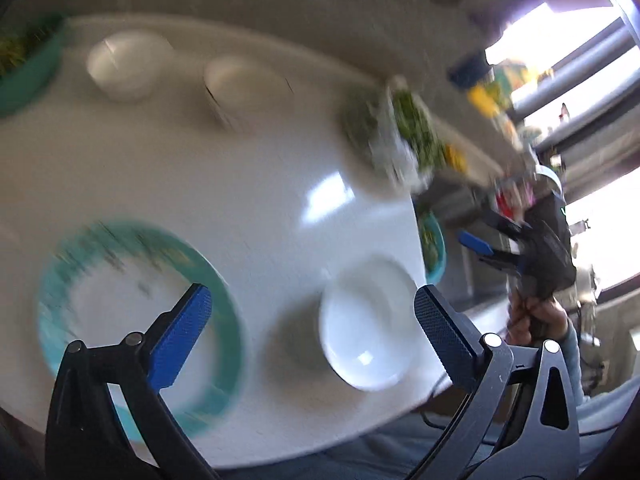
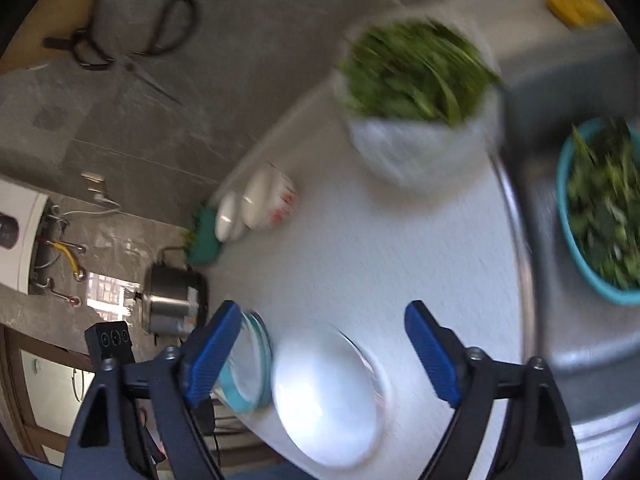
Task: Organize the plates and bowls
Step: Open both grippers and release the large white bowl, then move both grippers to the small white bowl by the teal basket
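Both views are blurred. In the left wrist view the left gripper (image 1: 312, 328) hangs above a white desk (image 1: 240, 184) with its jaws spread wide and nothing between the pads. Below it, on the near part of the desk, a teal-rimmed plate (image 1: 136, 312) lies to the left and a white bowl (image 1: 368, 324) to the right, close to the desk's near right edge; plate and bowl are apart. Farther back two more white bowls (image 1: 128, 64) (image 1: 240, 80) stand side by side, a teal bowl of greens (image 1: 24, 64) sits at the far left, and a clear container of greens (image 1: 396, 136) stands at the far right edge. Off the right edge of the desk a hand (image 1: 536, 316) holds the right gripper (image 1: 480, 248) up in the air, its jaws apart and empty. In the right wrist view the right gripper (image 2: 320, 356) also stands wide open over the desk (image 2: 400, 248), holding nothing; the white bowl (image 2: 328, 396) lies below between its fingers, untouched, with the plate (image 2: 244, 376) just to its left at the desk's edge. Beyond, the container of greens (image 2: 420, 96) stands at the far side, and a second teal bowl of greens (image 2: 600, 216) sits in a metal sink (image 2: 568, 344) on the right. A pair of scissors (image 2: 132, 40) hangs on the grey wall at the far left, and a steel pot (image 2: 172, 300) stands past the desk's left end.
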`<state>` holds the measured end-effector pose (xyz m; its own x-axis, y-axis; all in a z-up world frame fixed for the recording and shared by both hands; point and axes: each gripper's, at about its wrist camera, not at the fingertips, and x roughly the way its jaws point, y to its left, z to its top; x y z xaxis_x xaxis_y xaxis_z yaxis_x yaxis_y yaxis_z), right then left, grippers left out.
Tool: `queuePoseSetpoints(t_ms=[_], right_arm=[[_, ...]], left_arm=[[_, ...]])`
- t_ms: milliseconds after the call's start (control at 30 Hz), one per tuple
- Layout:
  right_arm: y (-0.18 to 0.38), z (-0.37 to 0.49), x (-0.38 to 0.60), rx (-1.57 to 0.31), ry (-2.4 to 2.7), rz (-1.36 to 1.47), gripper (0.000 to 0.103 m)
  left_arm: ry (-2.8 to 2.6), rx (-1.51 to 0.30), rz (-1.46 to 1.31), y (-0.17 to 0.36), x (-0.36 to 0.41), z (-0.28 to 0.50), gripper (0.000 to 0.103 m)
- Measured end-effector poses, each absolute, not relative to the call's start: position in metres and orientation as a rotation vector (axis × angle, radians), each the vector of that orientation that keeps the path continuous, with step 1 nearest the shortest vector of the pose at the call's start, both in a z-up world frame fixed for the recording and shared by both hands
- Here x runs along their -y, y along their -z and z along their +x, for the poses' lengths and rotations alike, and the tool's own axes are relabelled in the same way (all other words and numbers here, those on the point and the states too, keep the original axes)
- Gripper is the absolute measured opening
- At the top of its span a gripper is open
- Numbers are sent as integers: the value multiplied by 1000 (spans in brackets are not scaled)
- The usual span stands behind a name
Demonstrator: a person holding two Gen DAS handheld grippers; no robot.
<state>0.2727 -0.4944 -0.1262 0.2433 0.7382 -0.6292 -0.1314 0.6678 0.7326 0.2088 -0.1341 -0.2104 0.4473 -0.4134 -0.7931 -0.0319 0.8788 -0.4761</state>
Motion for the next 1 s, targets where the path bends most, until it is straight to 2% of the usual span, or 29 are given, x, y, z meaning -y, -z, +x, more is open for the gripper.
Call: queuePoseSetpoints(t_ms=[67, 100, 267, 400, 467, 633, 800, 867, 933, 1000], right_arm=[[103, 289, 462, -1122, -694, 586, 99], [96, 295, 446, -1108, -705, 571, 100], [69, 332, 336, -1051, -769, 463, 100], [77, 355, 247, -1084, -759, 382, 99], [89, 367, 186, -1115, -786, 271, 87], [127, 398, 114, -1189, -713, 166, 68], [160, 428, 93, -1279, -633, 158, 63], [170, 434, 87, -1311, -629, 151, 62], [176, 438, 77, -1325, -623, 128, 60], [185, 441, 68, -1353, -614, 115, 60]], left_arm=[[154, -1018, -439, 196, 88, 225, 103], [120, -987, -430, 192, 65, 235, 103], [14, -968, -413, 208, -28, 296, 103], [9, -1009, -374, 236, -71, 342, 103], [27, -1053, -405, 254, -87, 365, 103], [55, -1076, -358, 282, -106, 406, 100], [90, -1104, -326, 302, -111, 425, 100], [92, -1114, -350, 311, -115, 429, 96], [98, -1125, -377, 319, -120, 434, 77], [104, -1130, -376, 324, -123, 439, 66]])
